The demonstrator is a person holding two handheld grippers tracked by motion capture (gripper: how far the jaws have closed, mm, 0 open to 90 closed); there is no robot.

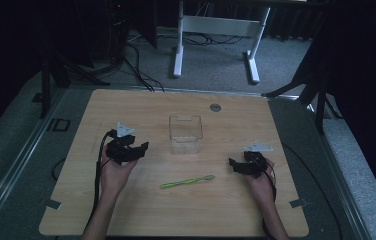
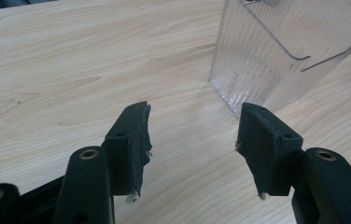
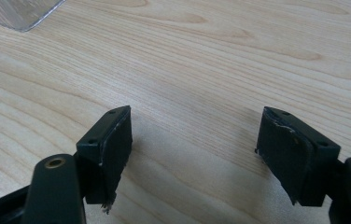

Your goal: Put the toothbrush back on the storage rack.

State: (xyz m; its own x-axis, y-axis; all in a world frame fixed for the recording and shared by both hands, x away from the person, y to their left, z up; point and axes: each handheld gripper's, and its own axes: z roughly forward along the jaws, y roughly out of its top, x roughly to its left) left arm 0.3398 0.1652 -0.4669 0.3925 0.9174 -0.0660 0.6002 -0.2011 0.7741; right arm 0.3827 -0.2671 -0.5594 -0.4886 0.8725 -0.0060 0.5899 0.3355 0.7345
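High view: green toothbrush [image 1: 187,181] lies between the left gripper [image 1: 138,148] and right gripper [image 1: 233,164], both spread wide, empty.

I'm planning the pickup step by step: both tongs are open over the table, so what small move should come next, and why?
Probably bring the right tongs down and left toward the green toothbrush. Its jaws stand open with nothing between them, and the toothbrush lies flat on the table, apart from the clear container. The left tongs, also open, face that container.

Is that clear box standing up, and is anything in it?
Upright and empty: the box stands open side up, the table showing through its walls.
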